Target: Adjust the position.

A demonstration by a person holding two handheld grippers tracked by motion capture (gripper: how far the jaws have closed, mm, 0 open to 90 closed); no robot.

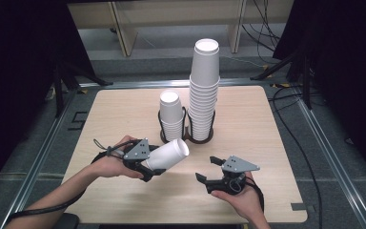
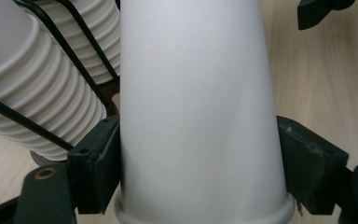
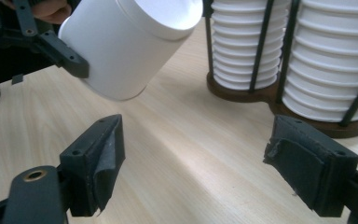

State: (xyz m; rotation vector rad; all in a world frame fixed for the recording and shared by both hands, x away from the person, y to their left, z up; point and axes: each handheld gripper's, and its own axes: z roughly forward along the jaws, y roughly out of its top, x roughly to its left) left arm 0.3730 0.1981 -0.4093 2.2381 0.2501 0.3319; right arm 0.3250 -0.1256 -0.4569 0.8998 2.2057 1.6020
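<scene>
High view's got two cup stacks [image 1: 203,90] racked; left gripper [image 1: 145,164] pinches one loose cup [image 1: 167,154], right gripper [image 1: 208,171] spread, holding nothing.

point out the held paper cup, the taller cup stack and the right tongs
held paper cup [image 1: 167,154], high view, on its side wall
taller cup stack [image 1: 204,95], high view, mid stack on the ribbed rims
right tongs [image 1: 208,168], high view, midway between the fingertips

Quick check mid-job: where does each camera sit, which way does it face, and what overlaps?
High view: above the person's side, facing forward and down on the table; both forearms, left gripper, right gripper.
Left gripper view: along its jaws, clamped on the held cup.
Right gripper view: along its open jaws, toward the cup holder.
Shared: both gripper views see the held cup and cup stacks.
</scene>
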